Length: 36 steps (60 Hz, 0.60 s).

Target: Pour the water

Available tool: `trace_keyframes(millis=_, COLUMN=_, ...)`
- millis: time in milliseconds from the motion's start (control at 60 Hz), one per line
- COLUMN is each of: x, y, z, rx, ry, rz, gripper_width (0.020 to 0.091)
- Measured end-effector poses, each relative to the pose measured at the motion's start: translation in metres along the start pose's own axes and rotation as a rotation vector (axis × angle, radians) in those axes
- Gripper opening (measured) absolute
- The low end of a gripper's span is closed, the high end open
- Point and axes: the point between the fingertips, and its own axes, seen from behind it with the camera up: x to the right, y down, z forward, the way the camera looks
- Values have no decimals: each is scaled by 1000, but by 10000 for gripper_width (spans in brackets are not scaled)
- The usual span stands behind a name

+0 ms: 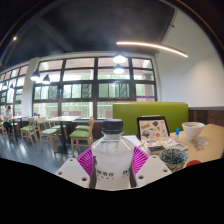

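Fingers (112, 160) are clamping the water bottle (112, 158) upright w/ its cap on. Nothing is pouring yet; 1 white bowl (193, 129) is sitting on the surface (210, 148), well apart, probably the target.

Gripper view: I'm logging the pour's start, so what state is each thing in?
Gripper: shut on the bottle.
Bottle: upright between the pink pads, cap on, label facing the camera.
White bowl: upright on the table, contents not visible.
Ceiling light strip: lit.
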Motion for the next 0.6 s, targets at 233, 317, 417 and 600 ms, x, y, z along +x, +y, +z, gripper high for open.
trace_keyframes(millis=233, x=-1, y=-26, z=-3, rx=-2, ry=-59, rz=386, gripper_width=451)
trace_keyframes(millis=317, x=4, y=-55, z=-6, rx=20, ry=-114, rz=742, gripper_width=449)
trace_keyframes(millis=417, x=35, y=-76, z=-5, rx=57, ry=-186, rz=1149, gripper_width=451)
trace_keyframes(millis=600, x=77, y=-87, z=-1, rx=121, ry=-237, rz=1826, gripper_width=454)
